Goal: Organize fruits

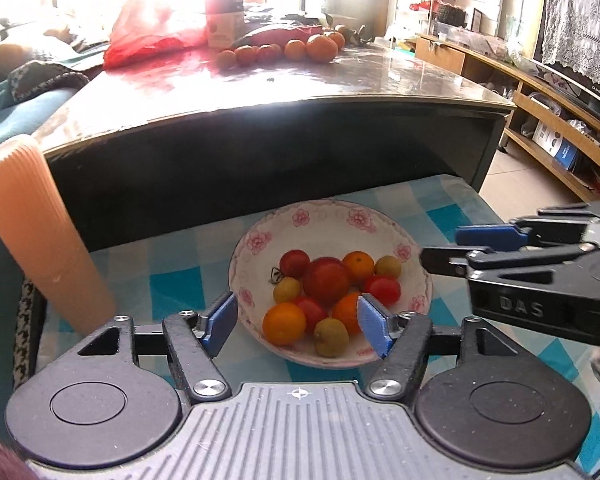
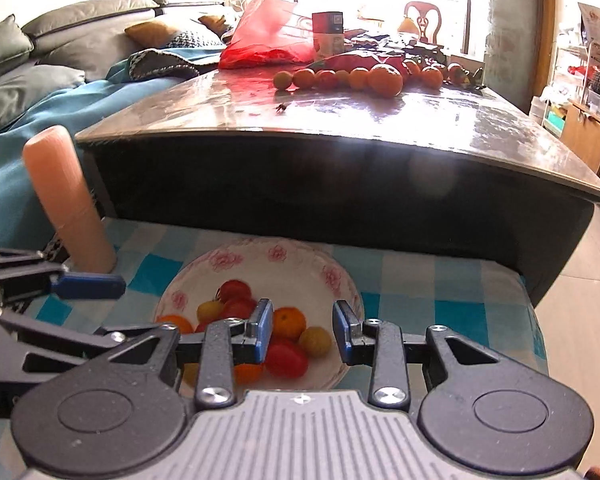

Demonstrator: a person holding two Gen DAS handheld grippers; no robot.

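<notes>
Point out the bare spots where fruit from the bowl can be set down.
Free: checked cloth between the bowl and the peach cylinder; cloth right of the bowl; the dark table's near half. Crowded: the fruit row and red bag behind.

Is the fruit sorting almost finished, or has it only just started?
Partly done, it seems. A row of fruit already sits lined up on the dark table. Nothing is in hand: the left gripper and right gripper are both open and empty, above the flowered bowl. Left to do: a pile of mixed fruit lies in that bowl.
</notes>
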